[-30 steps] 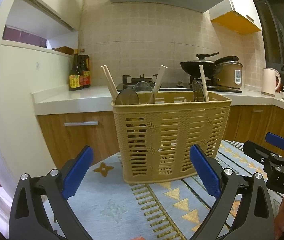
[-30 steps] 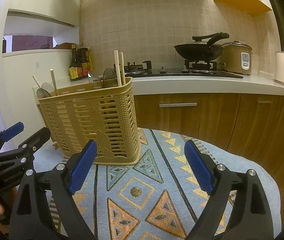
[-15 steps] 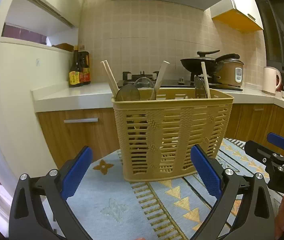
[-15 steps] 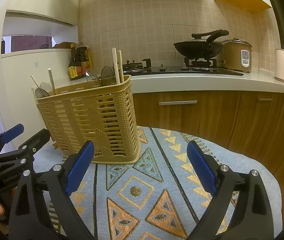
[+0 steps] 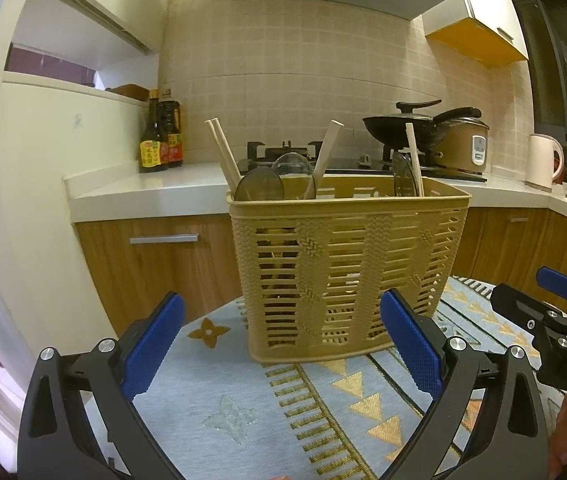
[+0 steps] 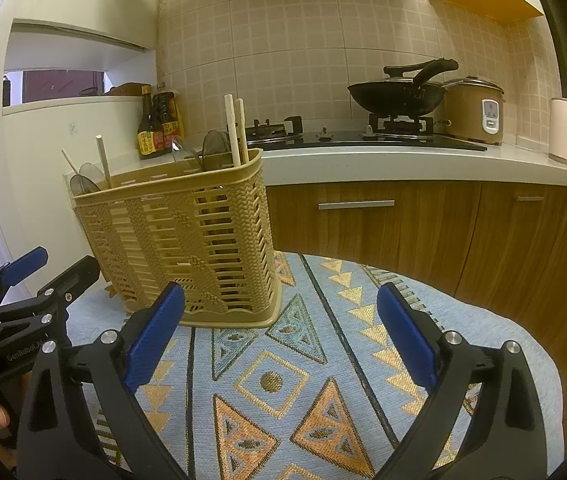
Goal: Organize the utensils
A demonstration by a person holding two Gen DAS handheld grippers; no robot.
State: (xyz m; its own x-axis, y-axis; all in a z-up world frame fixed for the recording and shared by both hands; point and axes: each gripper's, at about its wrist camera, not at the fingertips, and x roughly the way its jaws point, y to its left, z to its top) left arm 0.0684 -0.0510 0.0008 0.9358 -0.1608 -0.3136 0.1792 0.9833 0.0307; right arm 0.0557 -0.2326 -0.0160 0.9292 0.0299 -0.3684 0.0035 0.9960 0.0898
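Tan plastic makes the basket [image 5: 347, 272], and it stands tall on the blue patterned cloth [image 5: 219, 392] that covers the bench, near the far edge, with the spoons [image 5: 259, 186] and chopsticks [image 5: 223, 152] sticking up out of its top. I think the big risk is a tip-over: the basket is tall and light, so a bump high on its side from a claw could knock it down and spill everything. The sticks lean loosely, so a careless grab at one could also drag its neighbours out. The cloth might slide or bunch if something pushes the basket along it. The left claw [image 5: 281, 346] has its blue pads wide apart with nothing between them, and the basket sits straight ahead of it, close but not touching. The right claw [image 6: 279, 334] has just been opening and now stands wide too, with nothing in it; from its view the basket is ahead and off to the left, its near corner just beyond the left pad.
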